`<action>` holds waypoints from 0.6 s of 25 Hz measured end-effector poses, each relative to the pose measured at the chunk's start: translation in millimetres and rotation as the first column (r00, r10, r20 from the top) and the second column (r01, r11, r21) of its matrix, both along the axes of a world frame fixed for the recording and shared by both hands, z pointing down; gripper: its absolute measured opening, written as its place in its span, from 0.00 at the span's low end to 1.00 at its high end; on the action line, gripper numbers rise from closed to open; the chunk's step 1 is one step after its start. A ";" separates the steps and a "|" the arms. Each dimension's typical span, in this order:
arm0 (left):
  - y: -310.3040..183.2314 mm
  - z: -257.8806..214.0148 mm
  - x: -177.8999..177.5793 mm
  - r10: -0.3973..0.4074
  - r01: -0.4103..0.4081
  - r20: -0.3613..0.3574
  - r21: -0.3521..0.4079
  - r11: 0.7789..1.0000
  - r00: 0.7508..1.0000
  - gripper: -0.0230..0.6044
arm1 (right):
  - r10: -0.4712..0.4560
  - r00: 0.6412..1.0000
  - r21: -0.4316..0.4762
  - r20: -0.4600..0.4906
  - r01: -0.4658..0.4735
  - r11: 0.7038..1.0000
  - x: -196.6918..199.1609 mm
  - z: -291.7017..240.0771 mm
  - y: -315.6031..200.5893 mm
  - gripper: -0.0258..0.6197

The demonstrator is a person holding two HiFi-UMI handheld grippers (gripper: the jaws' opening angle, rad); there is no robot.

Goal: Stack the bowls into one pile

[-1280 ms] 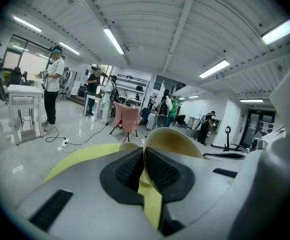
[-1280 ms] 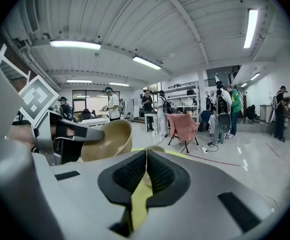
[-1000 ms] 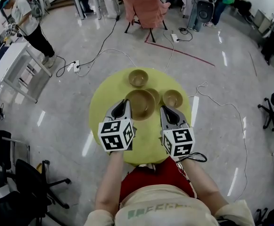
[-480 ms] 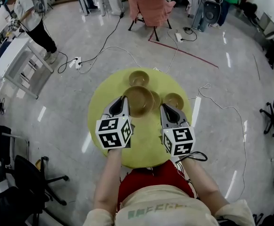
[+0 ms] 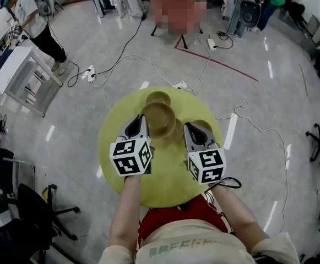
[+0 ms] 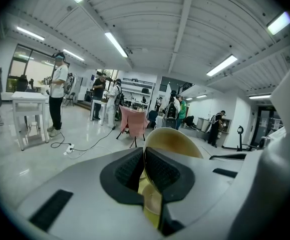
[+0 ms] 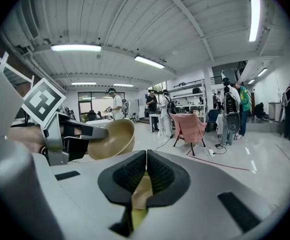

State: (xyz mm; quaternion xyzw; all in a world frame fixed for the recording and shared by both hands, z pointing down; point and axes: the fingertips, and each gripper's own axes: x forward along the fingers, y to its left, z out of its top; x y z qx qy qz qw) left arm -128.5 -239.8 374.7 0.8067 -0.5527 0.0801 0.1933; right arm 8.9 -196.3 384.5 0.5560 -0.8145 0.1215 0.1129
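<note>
Clamping smooth round tan bowl (image 5: 160, 119), left gripper (image 5: 142, 122)

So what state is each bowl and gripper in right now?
Large bowl: lifted, tilted, rim held.
Far bowl: upright on table, empty.
Middle bowl: on table, mostly hidden.
Right bowl: on table, partly hidden.
Left gripper: fingers shut on large bowl.
Right gripper: fingers together, holding nothing.

bowls (image 5: 158, 98) crowd the far side of the table (image 5: 165, 172); near side bare.
</note>
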 end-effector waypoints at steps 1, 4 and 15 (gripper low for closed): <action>-5.1 1.0 2.3 -0.005 0.005 0.002 -0.001 1.000 1.000 0.09 | -0.008 1.000 -0.002 -0.001 0.008 1.000 2.0 0.8 -4.7 0.10; -21.0 5.0 6.1 -0.019 0.019 0.004 -0.007 1.000 1.000 0.09 | -0.026 1.000 -0.011 -0.004 0.026 1.000 6.4 5.3 -19.9 0.10; -70.6 26.2 17.0 -0.062 0.062 0.000 -0.028 0.998 0.998 0.09 | -0.086 0.996 -0.037 -0.015 0.085 0.996 9.9 24.7 -71.6 0.10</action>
